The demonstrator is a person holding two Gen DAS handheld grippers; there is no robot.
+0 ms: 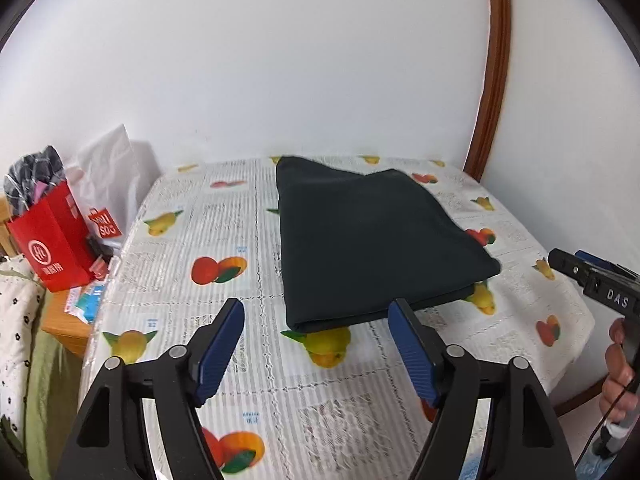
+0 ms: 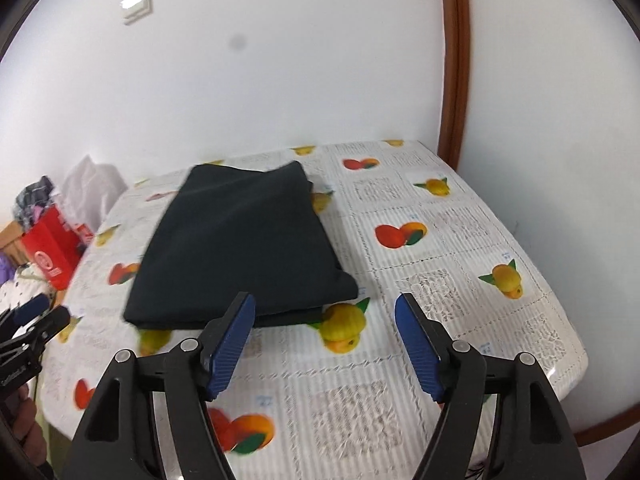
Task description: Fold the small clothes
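A dark green-black garment lies folded into a flat rectangle on the table with the fruit-print cloth. It also shows in the right wrist view. My left gripper is open and empty, held above the table just in front of the garment's near folded edge. My right gripper is open and empty, in front of the garment's near right corner. The right gripper shows at the right edge of the left wrist view; the left gripper shows at the left edge of the right wrist view.
The table stands against a white wall, with a brown wooden frame at the right. Left of the table, red shopping bags and a white bag sit on a low wooden stand. The tablecloth is bare right of the garment.
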